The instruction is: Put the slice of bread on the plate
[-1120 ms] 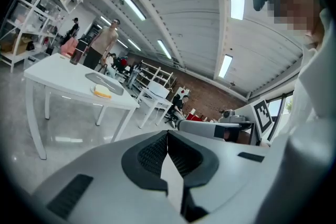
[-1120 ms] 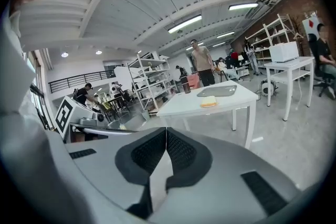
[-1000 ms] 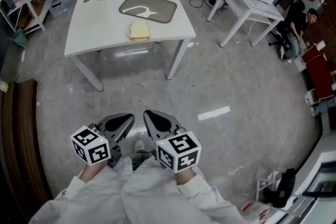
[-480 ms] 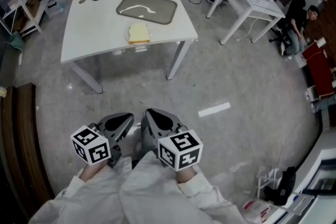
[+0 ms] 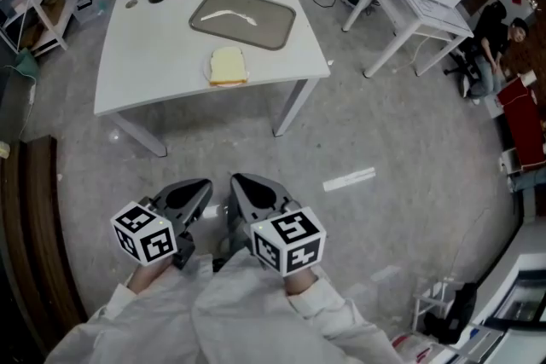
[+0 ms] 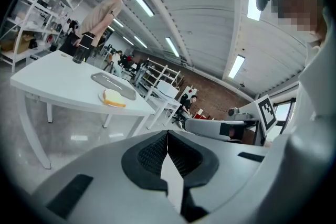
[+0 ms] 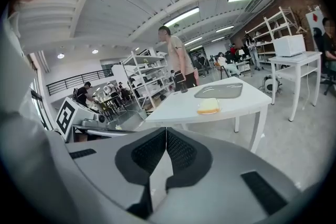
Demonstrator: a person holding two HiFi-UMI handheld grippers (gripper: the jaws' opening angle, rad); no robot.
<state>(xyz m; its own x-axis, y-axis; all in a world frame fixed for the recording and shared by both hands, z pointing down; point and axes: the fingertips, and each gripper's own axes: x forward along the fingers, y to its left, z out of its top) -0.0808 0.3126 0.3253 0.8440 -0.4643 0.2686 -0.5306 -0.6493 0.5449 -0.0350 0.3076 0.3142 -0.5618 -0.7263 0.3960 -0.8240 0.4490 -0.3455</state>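
Tongs pressed together, empty: left tongs (image 5: 200, 187), right tongs (image 5: 241, 183); bread (image 5: 227, 66) well apart.

Your head camera looks steeply down from high up — white table (image 5: 145, 64) well off in the upper left of the frame, left gripper (image 5: 198, 190) and right gripper (image 5: 245, 187) close at bottom centre. Each gripper camera sits low and looks along its own jaws; all three views share that table.

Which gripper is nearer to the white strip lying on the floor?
Right. The right gripper is to the left of the white strip, well apart from it. The left gripper sits farther left, on the right gripper's other side.
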